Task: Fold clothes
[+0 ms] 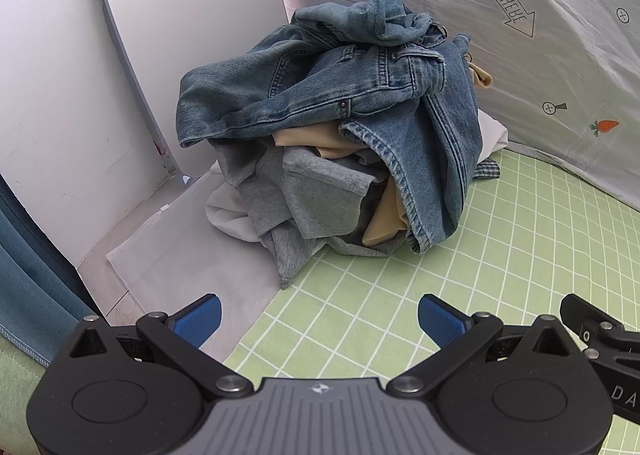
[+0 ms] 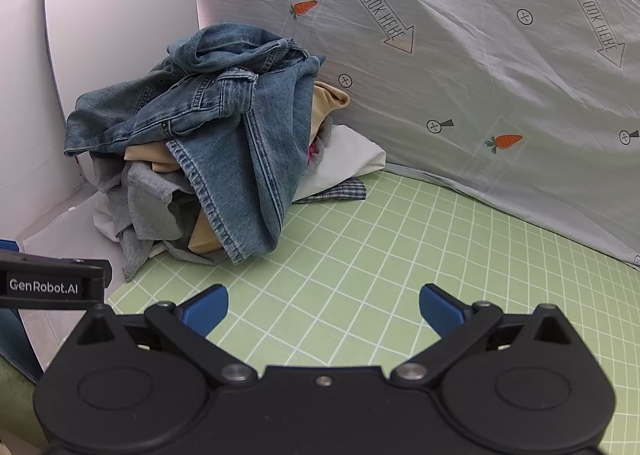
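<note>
A heap of clothes (image 1: 340, 135) lies at the back of the green checked sheet (image 1: 500, 255), against the wall. Blue jeans (image 1: 360, 75) lie on top, over a grey garment (image 1: 316, 191), a tan one (image 1: 384, 215) and a white one (image 1: 228, 215). The right wrist view shows the same heap (image 2: 208, 143) at the left, with a plaid piece (image 2: 340, 191) and white cloth (image 2: 348, 159) behind it. My left gripper (image 1: 319, 321) is open and holds nothing, a short way in front of the heap. My right gripper (image 2: 324, 309) is open too, over bare sheet.
A grey sheet printed with carrots and arrows (image 2: 480, 75) hangs behind the bed. A white panel (image 1: 160, 55) and wall (image 1: 60, 115) close off the left. A blue curtain (image 1: 24, 275) hangs at the far left. The other gripper's body (image 2: 52, 285) shows at the left edge.
</note>
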`<control>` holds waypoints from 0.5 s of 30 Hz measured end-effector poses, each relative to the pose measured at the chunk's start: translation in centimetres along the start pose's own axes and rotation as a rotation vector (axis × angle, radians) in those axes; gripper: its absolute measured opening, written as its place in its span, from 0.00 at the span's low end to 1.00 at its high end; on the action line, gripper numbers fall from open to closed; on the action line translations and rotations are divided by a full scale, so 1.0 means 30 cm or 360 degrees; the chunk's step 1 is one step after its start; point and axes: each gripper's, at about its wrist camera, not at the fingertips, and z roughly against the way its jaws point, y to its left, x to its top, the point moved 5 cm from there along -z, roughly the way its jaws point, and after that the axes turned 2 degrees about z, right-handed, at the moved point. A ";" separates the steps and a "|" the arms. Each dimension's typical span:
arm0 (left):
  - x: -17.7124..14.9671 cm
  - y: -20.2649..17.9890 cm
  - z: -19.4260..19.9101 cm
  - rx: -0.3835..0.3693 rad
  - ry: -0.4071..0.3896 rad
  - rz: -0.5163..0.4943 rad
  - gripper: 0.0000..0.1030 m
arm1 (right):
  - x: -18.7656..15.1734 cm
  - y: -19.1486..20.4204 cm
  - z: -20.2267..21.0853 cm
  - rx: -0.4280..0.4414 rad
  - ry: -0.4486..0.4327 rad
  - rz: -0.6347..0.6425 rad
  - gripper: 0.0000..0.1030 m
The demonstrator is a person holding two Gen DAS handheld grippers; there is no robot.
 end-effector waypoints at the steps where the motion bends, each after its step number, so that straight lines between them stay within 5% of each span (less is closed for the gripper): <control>1: 0.001 0.002 -0.004 0.0005 0.0007 0.0001 1.00 | -0.001 -0.001 -0.003 0.0000 0.0005 -0.0003 1.00; 8: 0.047 0.023 -0.036 0.0022 0.0041 0.0003 1.00 | 0.023 -0.010 -0.060 -0.0010 0.0049 -0.0045 1.00; 15: 0.218 0.042 -0.091 0.0011 -0.0025 0.0000 1.00 | 0.128 0.002 -0.174 0.0016 0.0046 -0.0078 0.94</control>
